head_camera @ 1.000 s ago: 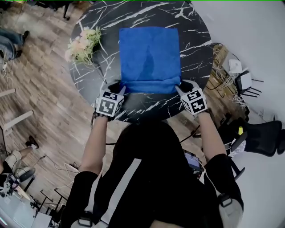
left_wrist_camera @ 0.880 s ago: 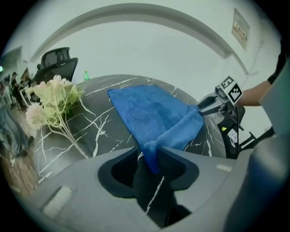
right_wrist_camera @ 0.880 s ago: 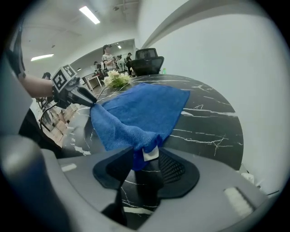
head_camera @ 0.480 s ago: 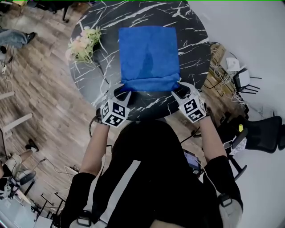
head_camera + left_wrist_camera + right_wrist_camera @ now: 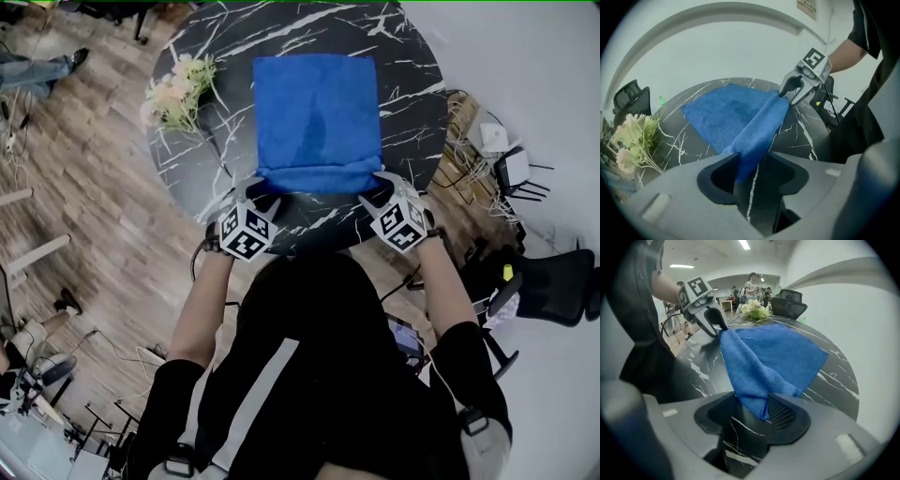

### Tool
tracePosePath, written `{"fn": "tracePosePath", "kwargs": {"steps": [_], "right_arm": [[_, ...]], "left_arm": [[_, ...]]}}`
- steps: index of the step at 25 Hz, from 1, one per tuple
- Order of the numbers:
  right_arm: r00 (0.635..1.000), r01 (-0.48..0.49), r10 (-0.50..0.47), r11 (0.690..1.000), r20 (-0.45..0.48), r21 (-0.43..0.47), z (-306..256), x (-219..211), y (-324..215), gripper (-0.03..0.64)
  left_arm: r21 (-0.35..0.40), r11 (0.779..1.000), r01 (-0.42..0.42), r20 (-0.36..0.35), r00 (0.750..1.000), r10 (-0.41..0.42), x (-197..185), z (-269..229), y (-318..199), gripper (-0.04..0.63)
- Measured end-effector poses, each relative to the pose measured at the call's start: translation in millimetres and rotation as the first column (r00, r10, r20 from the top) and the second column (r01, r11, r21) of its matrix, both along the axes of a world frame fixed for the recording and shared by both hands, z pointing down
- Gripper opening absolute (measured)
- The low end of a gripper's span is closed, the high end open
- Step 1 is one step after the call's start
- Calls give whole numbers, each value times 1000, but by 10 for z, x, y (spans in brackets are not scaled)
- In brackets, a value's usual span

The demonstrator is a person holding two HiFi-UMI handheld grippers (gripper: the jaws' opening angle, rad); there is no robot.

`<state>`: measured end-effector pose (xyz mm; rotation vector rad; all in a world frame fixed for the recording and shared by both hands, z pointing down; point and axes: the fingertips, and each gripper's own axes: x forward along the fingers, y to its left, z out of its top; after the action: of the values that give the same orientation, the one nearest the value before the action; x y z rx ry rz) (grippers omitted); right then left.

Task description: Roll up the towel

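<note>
Left gripper (image 5: 259, 193) and right gripper (image 5: 379, 194) angled down, jaws just opening, towel (image 5: 317, 112) corners loose between

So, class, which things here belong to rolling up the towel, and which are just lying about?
Job: blue towel, table, left claw, right claw (jaws just opening, towel corners between them).
Lying about: flowers, office chair.

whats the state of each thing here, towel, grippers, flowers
towel: near edge rolled over, rest flat on the table
left gripper: open, jaws have just been opening, towel's near left corner loose between them
right gripper: open, jaws have just been opening, near right corner loose between them
flowers: lying on the table, apart from the towel
</note>
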<state>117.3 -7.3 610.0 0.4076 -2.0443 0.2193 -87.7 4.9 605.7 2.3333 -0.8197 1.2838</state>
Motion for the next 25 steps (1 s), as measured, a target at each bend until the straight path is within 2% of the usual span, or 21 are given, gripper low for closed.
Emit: {"fn": "tracePosePath", "kwargs": {"steps": [3,6,8,9,13,25], "right_arm": [[1000,-24,25,999,12,-40,24,35,-9,213],[998,-48,49,997,26,-59,13,18,-31,180],[997,-73,74,996,16,-49,20,40,-59,83],[997,-82,82,996,10,-43,21,49,-68,63],[996,-91,91,995,-2,-30,17,50,-29,49],[993,-117,116,992,-20,-44,-1,117,447,44]], "left_arm": [[5,1000,21,13,1000,-21,-29,35,-70,160],[4,999,43,10,999,-43,-53,53,-137,135],[-4,998,56,2,998,-56,-62,57,-150,122],[-7,998,60,-3,998,-60,-63,54,-149,112],[-11,998,70,-13,997,-70,-60,32,-100,51],[-52,998,27,-21,999,-28,-94,7,363,43]]}}
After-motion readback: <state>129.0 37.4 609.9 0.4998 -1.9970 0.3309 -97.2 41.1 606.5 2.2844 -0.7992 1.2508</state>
